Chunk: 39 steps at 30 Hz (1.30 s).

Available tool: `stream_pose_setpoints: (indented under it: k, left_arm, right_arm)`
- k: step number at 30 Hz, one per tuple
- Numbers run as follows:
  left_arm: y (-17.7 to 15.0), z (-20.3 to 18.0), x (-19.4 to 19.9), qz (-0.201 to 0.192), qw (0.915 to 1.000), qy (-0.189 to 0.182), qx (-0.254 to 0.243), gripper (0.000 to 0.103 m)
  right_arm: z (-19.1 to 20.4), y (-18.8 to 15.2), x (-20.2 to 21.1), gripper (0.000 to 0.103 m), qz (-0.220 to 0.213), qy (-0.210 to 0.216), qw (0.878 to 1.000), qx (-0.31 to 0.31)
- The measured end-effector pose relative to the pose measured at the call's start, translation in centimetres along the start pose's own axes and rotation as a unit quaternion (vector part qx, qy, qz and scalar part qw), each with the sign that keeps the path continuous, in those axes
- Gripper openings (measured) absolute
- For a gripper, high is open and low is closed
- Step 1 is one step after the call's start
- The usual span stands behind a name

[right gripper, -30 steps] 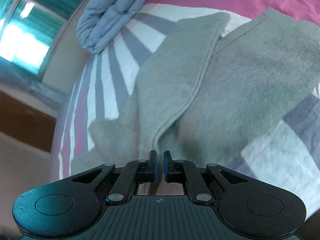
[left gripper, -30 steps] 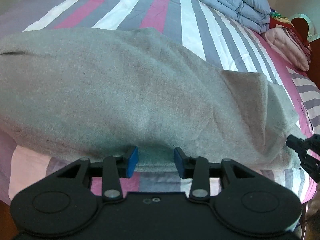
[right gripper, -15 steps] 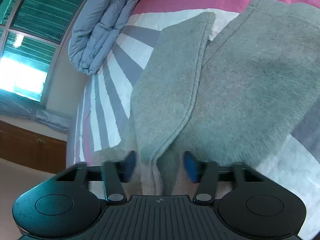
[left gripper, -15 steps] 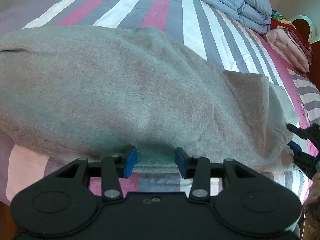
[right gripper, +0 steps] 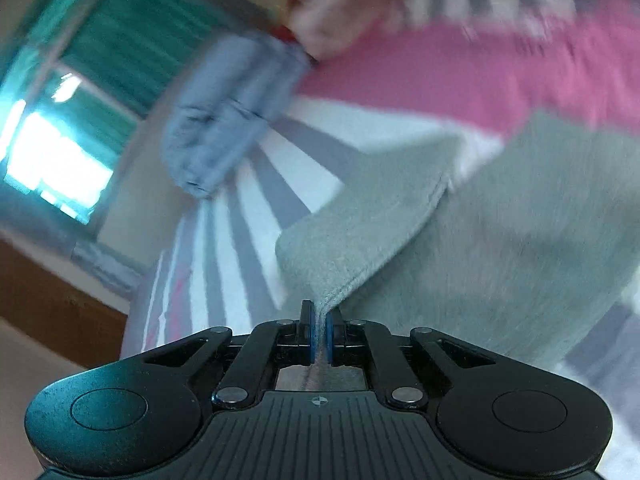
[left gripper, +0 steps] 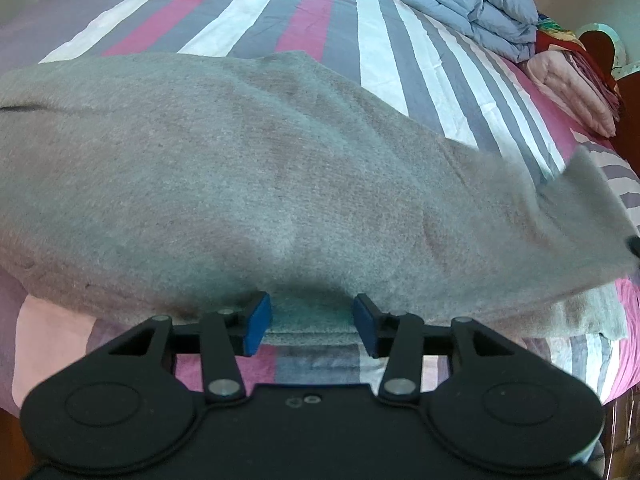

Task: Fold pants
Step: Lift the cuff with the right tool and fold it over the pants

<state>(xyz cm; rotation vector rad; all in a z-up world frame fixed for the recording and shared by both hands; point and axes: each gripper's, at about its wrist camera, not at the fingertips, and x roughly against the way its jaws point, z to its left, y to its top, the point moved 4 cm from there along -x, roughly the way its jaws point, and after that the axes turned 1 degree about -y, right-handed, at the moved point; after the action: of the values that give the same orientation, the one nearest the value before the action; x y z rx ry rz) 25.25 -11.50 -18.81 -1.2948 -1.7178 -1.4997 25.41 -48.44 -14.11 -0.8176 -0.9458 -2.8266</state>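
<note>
I have one pair of grey pants (left gripper: 248, 184) spread across the striped bedsheet (left gripper: 304, 12), filling the middle of the left wrist view from 9 o'clock to 3 o'clock. My left gripper (left gripper: 311, 322) sits at 6 o'clock with its two blue pads (left gripper: 258, 322) spread wide; the near hem of the pants lies between them, and I can't tell whether either pad touches the cloth. At 3 o'clock a corner of the pants is raised off the sheet, blurred.

In the right wrist view my right gripper (right gripper: 319, 336) has its two fingers pressed together on a folded edge of the pants (right gripper: 500, 232), the fabric rising from the pads toward 1 o'clock. This view is smeared by motion.

I count one blue folded duvet (left gripper: 460, 4) at 1 o'clock in the left view, and one pink folded blanket (left gripper: 572, 88) just beside it toward 2 o'clock. A window (right gripper: 60, 160) with green blinds shows at 9 o'clock in the right view.
</note>
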Motion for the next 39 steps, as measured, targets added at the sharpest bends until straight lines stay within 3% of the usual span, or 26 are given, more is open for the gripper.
stream_pose_setpoints:
  k: [3,8,14,18,20,22,24,29,33,34,35,36,39]
  left_arm:
    - [-0.1,0.1,0.0,-0.001,1.0,-0.003,-0.002,0.038]
    - [-0.2,0.1,0.1,-0.002,1.0,-0.001,-0.006,0.038]
    - [-0.1,-0.2,-0.1,-0.001,1.0,0.002,-0.004,0.041]
    - [-0.1,-0.5,-0.2,-0.003,0.9999,0.007,-0.011,0.042]
    - [-0.1,-0.4,-0.2,-0.002,1.0,0.004,-0.008,0.042]
    - [0.0,-0.3,-0.2,-0.001,1.0,0.002,-0.005,0.042]
    - [-0.1,-0.3,-0.3,0.0,1.0,0.004,-0.006,0.043]
    - [-0.1,-0.6,-0.5,0.0,0.9999,0.01,-0.011,0.046]
    - [-0.1,-0.7,-0.5,0.0,0.9999,0.012,-0.01,0.046]
    - [-0.1,-0.7,-0.5,0.0,0.9999,0.013,-0.011,0.046]
    - [-0.1,-0.7,-0.5,0.0,0.9998,0.014,-0.011,0.046]
    - [-0.2,-0.8,-0.5,-0.001,0.9998,0.014,-0.011,0.046]
    - [-0.2,-0.9,-0.5,-0.001,0.9998,0.015,-0.012,0.047]
  right_arm:
    - [0.1,-1.6,2.6,0.004,-0.008,-0.012,0.999,0.05]
    - [-5.7,-5.4,-0.6,0.004,0.072,-0.095,0.993,0.019]
    - [-5.5,-3.3,1.1,0.008,0.082,-0.047,0.995,-0.026]
    - [-7.0,-0.8,1.5,0.011,0.084,-0.049,0.994,-0.044]
    - [-7.8,0.4,1.1,0.017,0.086,-0.055,0.993,-0.057]
    - [-8.5,1.5,1.1,0.04,0.077,-0.07,0.993,-0.058]
    - [-9.0,2.9,1.3,0.044,0.061,-0.077,0.993,-0.057]
    - [-10.2,6.3,-0.9,0.043,0.042,-0.119,0.992,-0.03]
    - [-11.4,7.5,-4.2,0.043,0.06,-0.123,0.99,-0.032]
    - [-11.5,7.6,-4.6,0.041,0.054,-0.121,0.991,-0.035]
    - [-11.6,7.7,-4.8,0.031,0.052,-0.116,0.991,-0.037]
    - [-11.5,7.6,-5.0,0.011,0.058,-0.111,0.992,-0.036]
    - [-10.2,7.2,-4.1,0.007,0.044,-0.103,0.994,-0.002]
